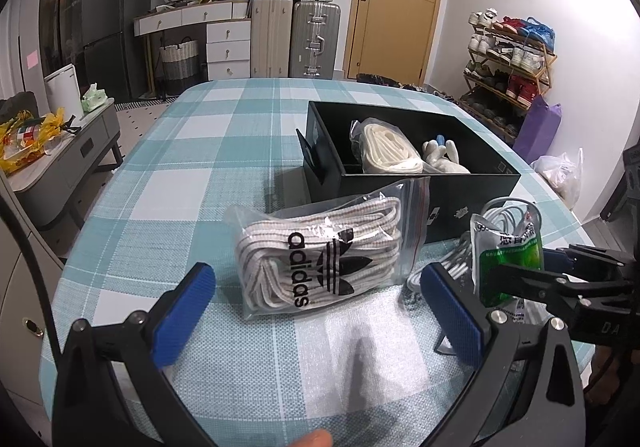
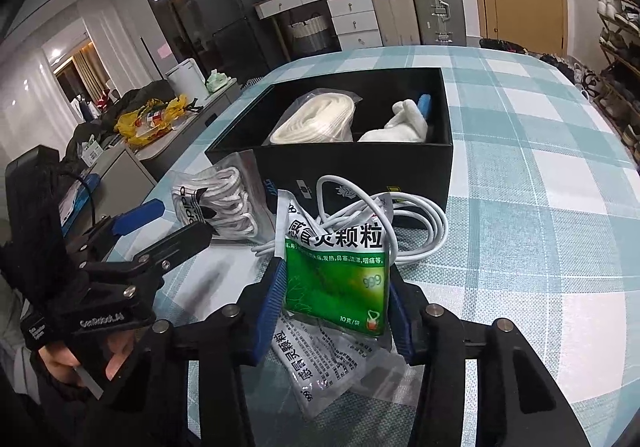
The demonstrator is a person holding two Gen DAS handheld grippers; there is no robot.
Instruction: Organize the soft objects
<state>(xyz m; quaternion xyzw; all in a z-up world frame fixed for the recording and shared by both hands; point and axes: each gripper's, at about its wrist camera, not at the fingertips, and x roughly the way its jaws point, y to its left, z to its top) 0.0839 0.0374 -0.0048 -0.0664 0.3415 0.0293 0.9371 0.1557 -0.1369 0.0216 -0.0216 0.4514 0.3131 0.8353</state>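
My right gripper is shut on a green medicine sachet and holds it upright above the table; it also shows in the left wrist view. A second sachet lies under it. A coiled white cable lies behind, against the black box. The box holds a bag of cream laces and white gloves. My left gripper is open, just short of a zip bag of adidas laces.
The table has a teal checked cloth. Suitcases, drawers and a door stand behind it. A shoe rack is at the right, a low cabinet at the left.
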